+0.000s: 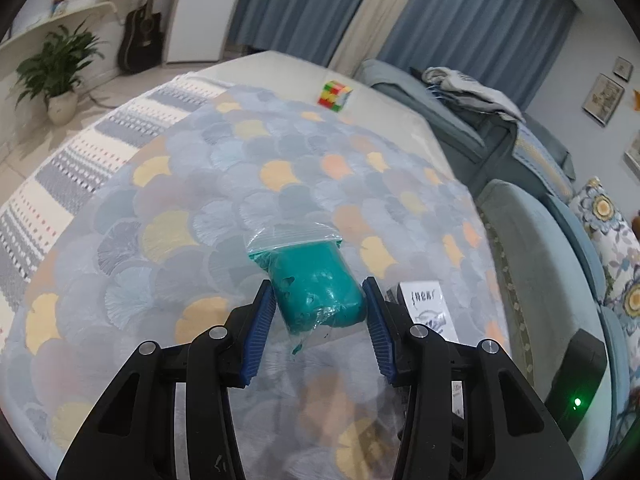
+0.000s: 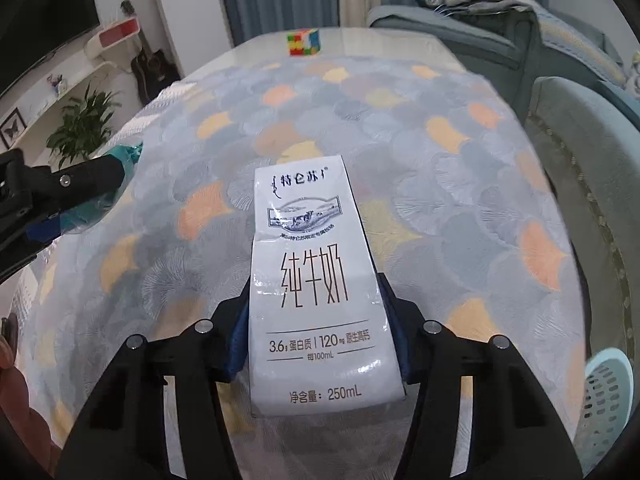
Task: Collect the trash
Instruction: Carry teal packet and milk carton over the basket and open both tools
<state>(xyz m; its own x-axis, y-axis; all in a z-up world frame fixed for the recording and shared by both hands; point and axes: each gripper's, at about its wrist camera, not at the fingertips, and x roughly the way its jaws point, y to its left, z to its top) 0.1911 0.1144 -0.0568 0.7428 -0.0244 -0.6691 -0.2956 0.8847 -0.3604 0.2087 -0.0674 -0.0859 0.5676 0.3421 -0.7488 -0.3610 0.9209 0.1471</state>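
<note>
Barely — milk carton (image 2: 316,280) nears table edge (image 2: 532,128).

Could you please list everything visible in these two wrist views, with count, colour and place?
Zip bag of teal clay: one, clear bag, teal lump, between the left gripper's pads.
Milk carton: one, white with dark print, between the right gripper's pads.
Puzzle cube: one, multicoloured, far table edge.
Tablecloth: one, grey-blue with yellow and orange scallops, covering the table.
Sofa: one, blue-grey, right of the table.
Potted plant: one, green, white pot, on the floor at far left.
Guitar: one, black, against the far wall.
Basket: one, pale blue, lower right.
Left gripper: black, blue pads, closed on the bag.
Right gripper: black, blue pads, closed on the carton.
</note>
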